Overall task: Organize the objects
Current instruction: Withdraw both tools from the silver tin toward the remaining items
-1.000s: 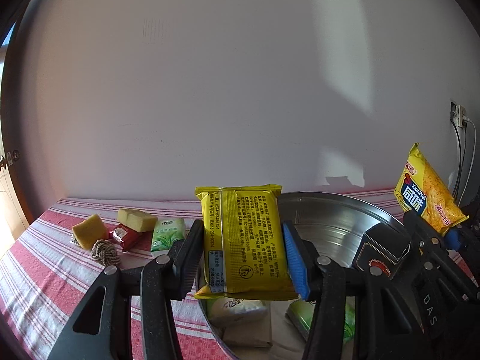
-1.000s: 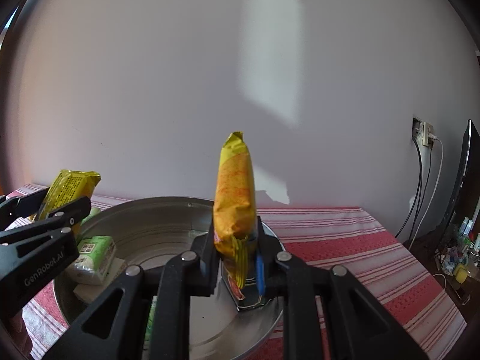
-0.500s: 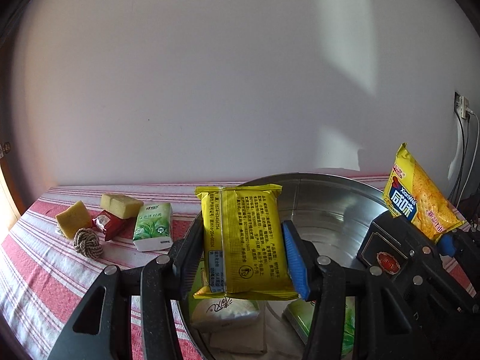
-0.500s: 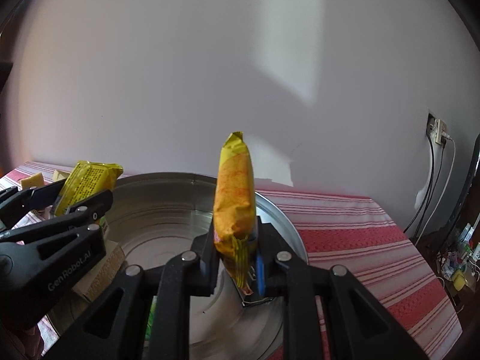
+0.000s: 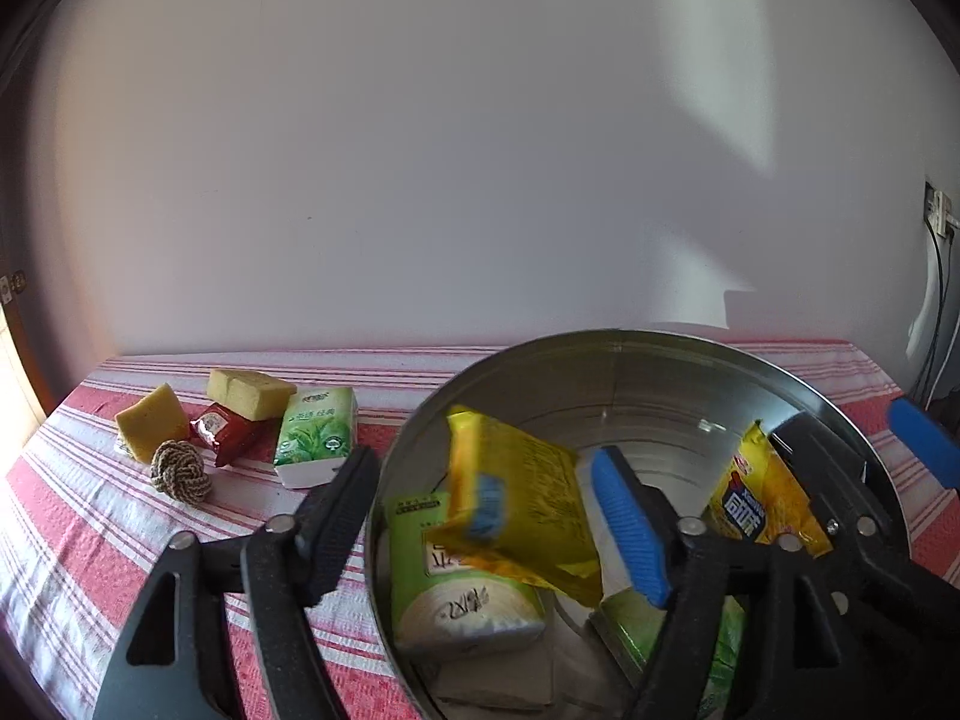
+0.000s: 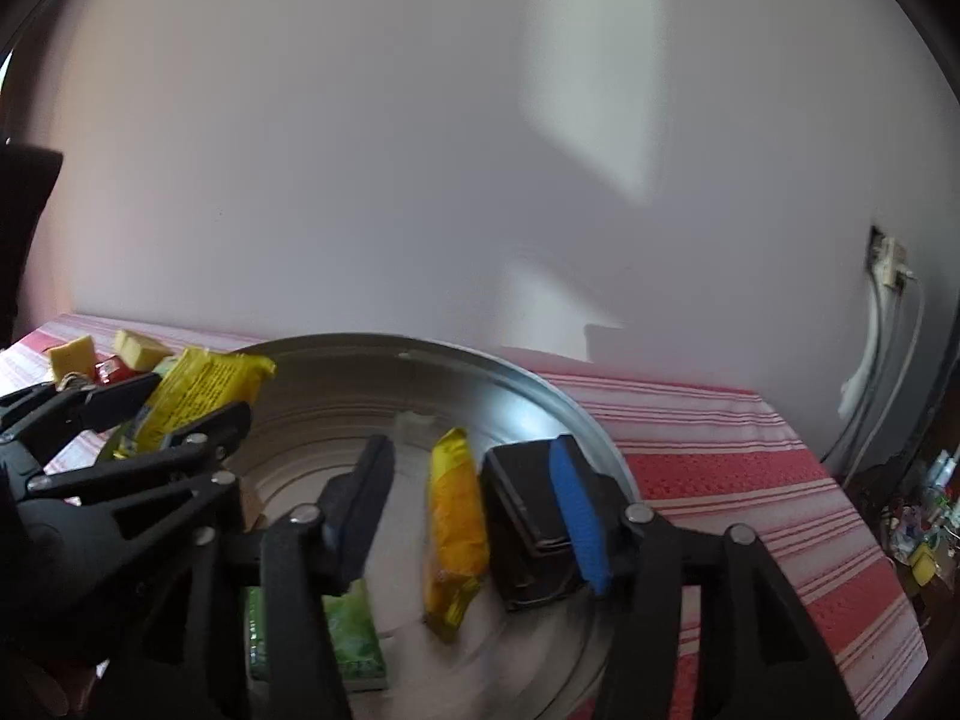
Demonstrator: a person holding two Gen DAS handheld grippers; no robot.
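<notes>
A large round metal basin (image 5: 660, 360) stands on the red-striped cloth; it also shows in the right wrist view (image 6: 480, 372). My left gripper (image 5: 486, 516) is open over the basin's left part; a yellow snack packet (image 5: 522, 504), blurred, is loose between its fingers, tilted above green tissue packs (image 5: 456, 588). My right gripper (image 6: 474, 510) is open over the basin; a second yellow packet (image 6: 453, 516), blurred, is loose between its fingers. A dark box (image 6: 528, 528) lies in the basin beside it.
Left of the basin on the cloth lie two yellow sponges (image 5: 150, 420), a red sachet (image 5: 225, 429), a rope knot ball (image 5: 180, 471) and a green tissue pack (image 5: 318, 432). A white wall stands behind. Cables and a socket (image 6: 888, 264) hang at right.
Both grippers have tilted down over the basin and opened. Both yellow packets, gripped upright before, are now released and dropping into the basin.
</notes>
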